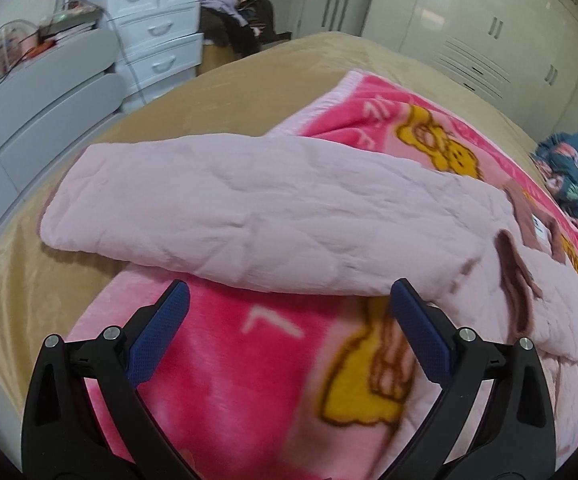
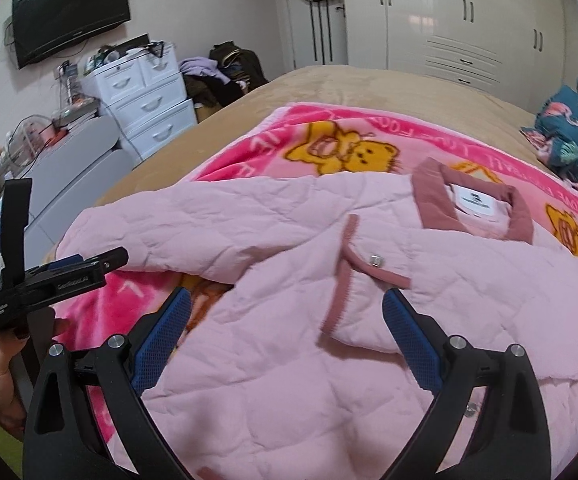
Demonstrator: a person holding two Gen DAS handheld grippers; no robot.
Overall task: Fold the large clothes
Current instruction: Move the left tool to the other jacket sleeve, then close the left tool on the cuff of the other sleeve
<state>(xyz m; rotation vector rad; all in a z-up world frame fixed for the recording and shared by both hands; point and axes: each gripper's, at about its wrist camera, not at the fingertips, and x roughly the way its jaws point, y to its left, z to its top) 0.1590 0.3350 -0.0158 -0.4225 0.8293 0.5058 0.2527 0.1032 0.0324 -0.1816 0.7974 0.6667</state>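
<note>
Pink quilted jacket [image 2: 289, 280] lies on the pink bear blanket [image 2: 329, 136] on the bed [image 2: 349, 84]. Left sleeve [image 1: 249, 208] folded across, long axis left-right; collar [image 2: 477, 208] points away. Body folds remain. Left gripper [image 1: 289, 320] and right gripper [image 2: 285, 320]: fingers spread, empty.

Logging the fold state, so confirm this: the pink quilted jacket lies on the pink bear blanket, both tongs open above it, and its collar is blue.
One thing is wrong: the collar is dusty rose, not blue, as the right wrist view shows. The pink quilted jacket does lie on the pink bear blanket, with the left tongs and right tongs open above it.
</note>
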